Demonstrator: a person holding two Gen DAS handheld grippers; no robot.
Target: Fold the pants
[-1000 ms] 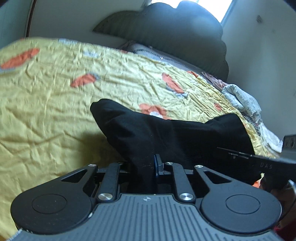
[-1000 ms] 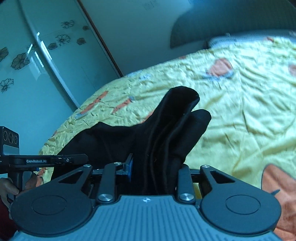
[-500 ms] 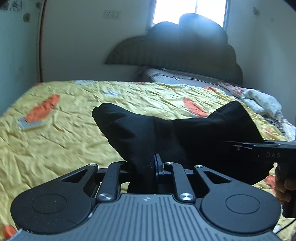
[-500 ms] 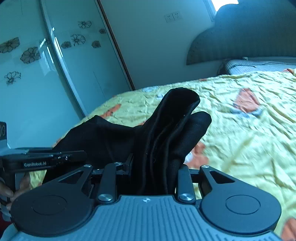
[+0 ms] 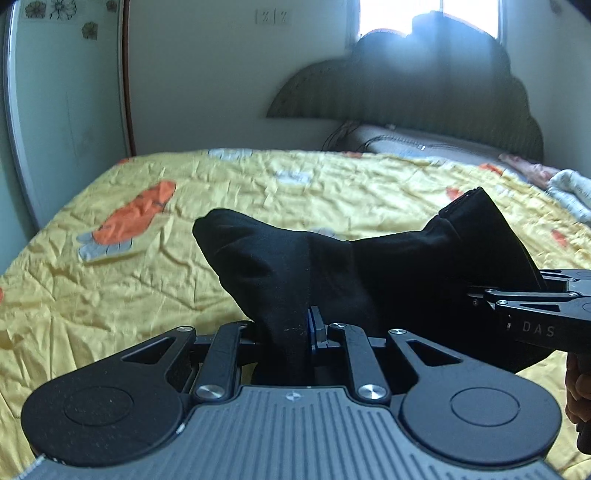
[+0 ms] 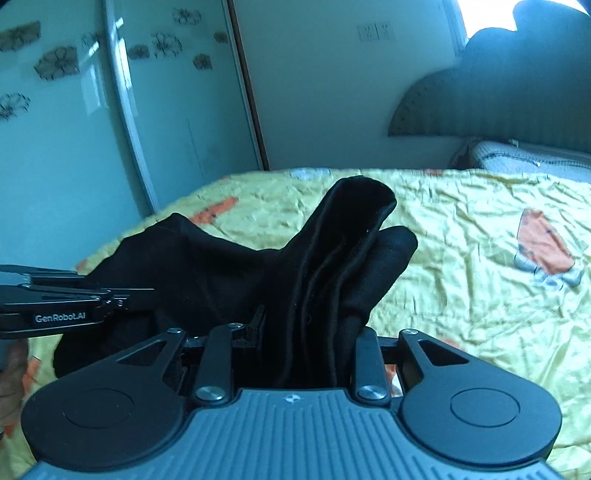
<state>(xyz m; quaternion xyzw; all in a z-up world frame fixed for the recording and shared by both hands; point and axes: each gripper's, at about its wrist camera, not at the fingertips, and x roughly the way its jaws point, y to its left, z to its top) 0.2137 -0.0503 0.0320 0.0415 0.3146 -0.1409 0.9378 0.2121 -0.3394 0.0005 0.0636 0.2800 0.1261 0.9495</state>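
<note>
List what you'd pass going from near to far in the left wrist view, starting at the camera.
left hand-held gripper → black pants → yellow bedspread → pillow → dark headboard → window

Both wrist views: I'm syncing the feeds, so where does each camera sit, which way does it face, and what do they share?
Left wrist: sits on the left gripper, faces the headboard over the bed; shows the right gripper and some fingers.
Right wrist: sits on the right gripper, faces the wardrobe corner; shows the left gripper.
Shared: the black pants, clamped by both grippers, the bed and headboard.
</note>
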